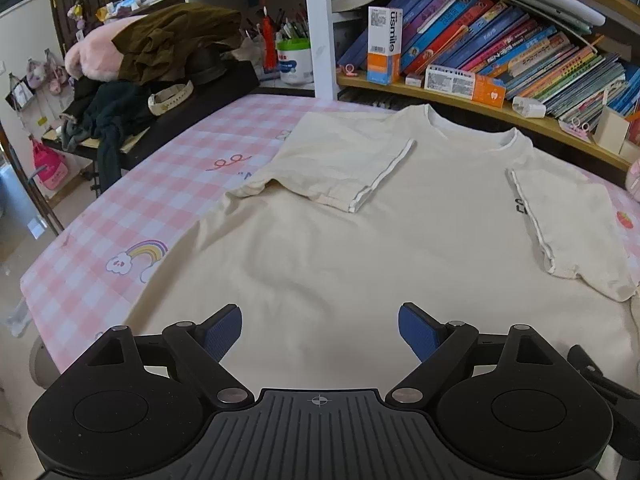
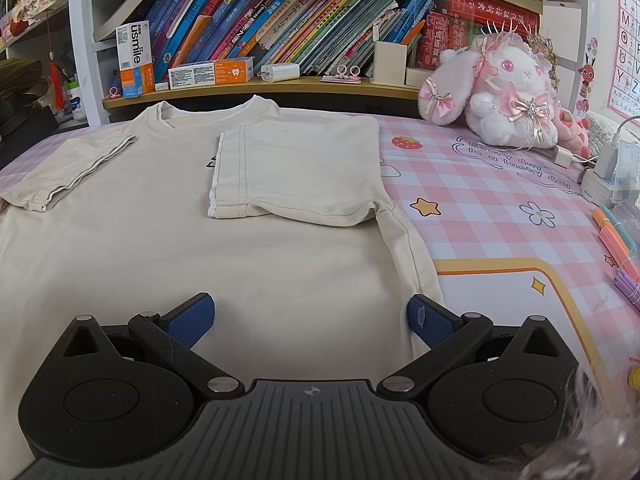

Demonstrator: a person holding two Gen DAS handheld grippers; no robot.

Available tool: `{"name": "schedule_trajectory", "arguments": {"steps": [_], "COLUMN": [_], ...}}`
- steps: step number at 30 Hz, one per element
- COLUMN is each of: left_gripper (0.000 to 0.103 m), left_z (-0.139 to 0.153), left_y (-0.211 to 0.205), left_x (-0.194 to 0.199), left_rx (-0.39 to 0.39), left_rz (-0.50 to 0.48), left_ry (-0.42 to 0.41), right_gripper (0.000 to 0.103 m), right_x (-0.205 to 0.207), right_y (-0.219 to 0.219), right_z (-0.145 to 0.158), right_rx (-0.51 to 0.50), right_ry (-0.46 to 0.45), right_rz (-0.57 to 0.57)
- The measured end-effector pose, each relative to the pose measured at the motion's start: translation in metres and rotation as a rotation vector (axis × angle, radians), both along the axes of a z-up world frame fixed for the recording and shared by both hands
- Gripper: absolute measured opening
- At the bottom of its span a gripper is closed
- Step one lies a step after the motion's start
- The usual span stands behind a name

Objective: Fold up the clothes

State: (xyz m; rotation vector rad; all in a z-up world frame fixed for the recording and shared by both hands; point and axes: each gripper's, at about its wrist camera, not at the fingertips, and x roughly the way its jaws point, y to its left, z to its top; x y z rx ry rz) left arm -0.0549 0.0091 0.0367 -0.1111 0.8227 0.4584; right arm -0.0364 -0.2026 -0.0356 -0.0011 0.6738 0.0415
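Left wrist view: the left gripper [image 1: 320, 330] hangs over the near part of a cream shirt [image 1: 360, 260]. Its two blue pads [image 1: 224, 330] stand far apart and nothing is between them. The shirt lies flat on a pink checked cloth [image 1: 100, 240], neck toward the far side. Both sleeves are folded in on top of the shirt, the left sleeve [image 1: 340, 164] and the right sleeve [image 1: 568, 224]. A pile of dark clothes [image 1: 132, 92] sits on a black table past the cloth's far left corner. A shelf of books [image 1: 500, 48] runs behind the shirt. Right wrist view: the right gripper [image 2: 311, 318] hangs over the near right part of the shirt [image 2: 200, 260]. Its pads [image 2: 190, 320] are wide apart too and hold nothing. The right pad sits close to the shirt's side edge. The folded right sleeve [image 2: 304, 168] lies flat on the shirt's chest and covers part of some black print. A white and pink toy bunny [image 2: 500, 88] sits on the cloth [image 2: 480, 200] to the right, well apart from the shirt. Colored sticks [image 2: 618, 240] lie at the far right edge.
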Motion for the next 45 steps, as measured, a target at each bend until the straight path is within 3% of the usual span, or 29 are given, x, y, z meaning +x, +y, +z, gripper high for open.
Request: {"name": "schedule_trajectory", "arguments": {"steps": [22,33,45], "left_gripper": [0.088,0.088,0.088], "left_z": [0.005,0.011,0.006], "left_y": [0.006,0.006,0.011], "left_x": [-0.003,-0.023,-0.032], "left_rx": [0.002,0.016,0.069], "left_rz": [0.024,0.026,0.113], "left_ry": [-0.015,-0.027,0.017], "right_gripper": [0.103,0.103,0.103], "right_x": [0.000,0.000,0.000], "right_y": [0.000,0.000,0.000], "right_z": [0.000,0.000,0.000], "right_rx": [0.000,0.000,0.000], "right_ry": [0.000,0.000,-0.001], "right_rz": [0.000,0.000,0.000]}}
